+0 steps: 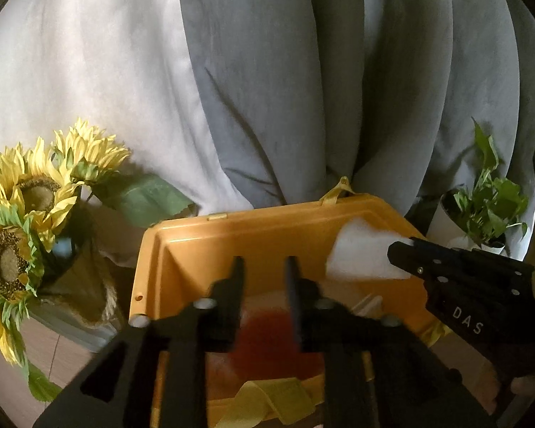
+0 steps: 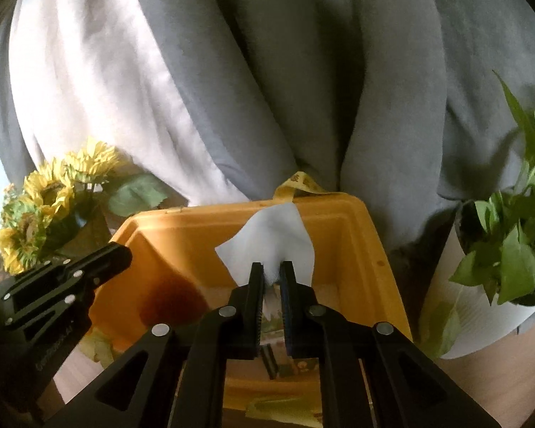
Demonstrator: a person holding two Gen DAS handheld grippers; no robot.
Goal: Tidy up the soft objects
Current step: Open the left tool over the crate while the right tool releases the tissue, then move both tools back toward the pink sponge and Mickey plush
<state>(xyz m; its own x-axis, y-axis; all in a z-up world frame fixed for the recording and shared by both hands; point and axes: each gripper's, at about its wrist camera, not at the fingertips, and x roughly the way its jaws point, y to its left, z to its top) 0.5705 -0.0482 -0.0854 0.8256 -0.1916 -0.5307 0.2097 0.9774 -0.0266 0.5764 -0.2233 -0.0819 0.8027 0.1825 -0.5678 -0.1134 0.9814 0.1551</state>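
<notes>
A yellow plastic box stands open in front of both grippers, its raised lid at the back. My right gripper is shut on a white cloth, which fans out above its fingertips over the box. The left wrist view shows the same cloth at the tip of the right gripper. My left gripper is open with nothing between its fingers, above a blurred red thing inside the box. In the right wrist view the left gripper reaches in from the left.
Artificial sunflowers stand left of the box. A potted green plant in a white pot stands to its right. Grey and white curtains hang close behind. A yellow strap sticks up at the lid's back edge.
</notes>
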